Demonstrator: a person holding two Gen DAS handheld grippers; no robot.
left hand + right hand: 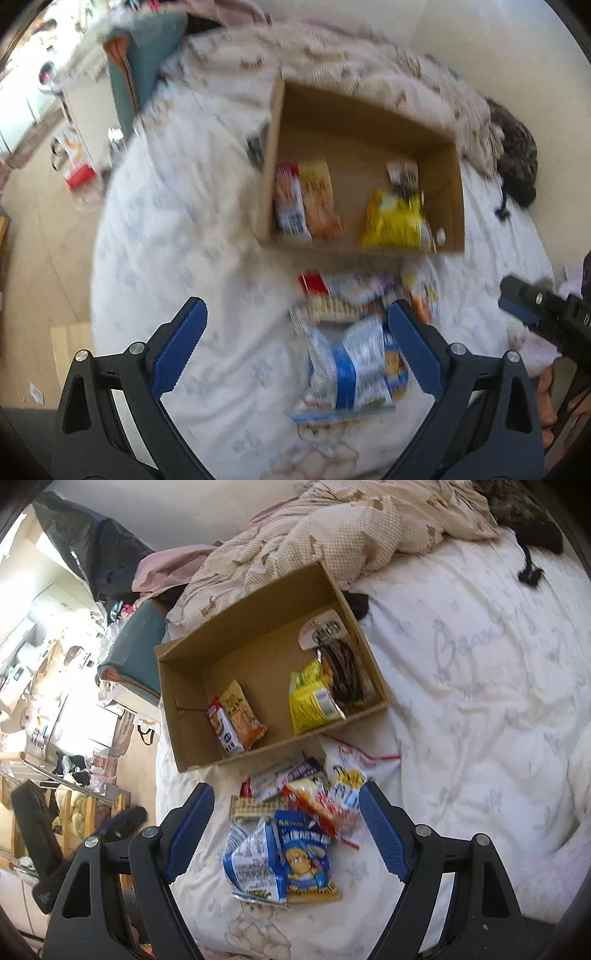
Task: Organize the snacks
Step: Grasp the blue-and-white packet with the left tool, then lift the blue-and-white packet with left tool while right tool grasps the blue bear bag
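An open cardboard box (269,147) (184,709) lies on the white bedsheet. Inside are an orange packet (319,199) (242,709), a yellow packet (395,221) (310,698) and a dark packet (343,672). In front of the box is a loose pile of snacks (354,291) (295,775), with a blue and white packet (347,369) (280,853) nearest. My left gripper (295,306) is open above the sheet, and the pile sits by its right finger. My right gripper (287,788) hangs open over the pile, holding nothing, and shows at the right edge of the left wrist view (535,306).
A beige patterned quilt (351,528) is bunched behind the box, and a dark garment (517,162) lies at the far right. A teal cushion (140,646) sits at the bed's left edge. Beyond it the floor (40,229) drops away, cluttered with bags and furniture.
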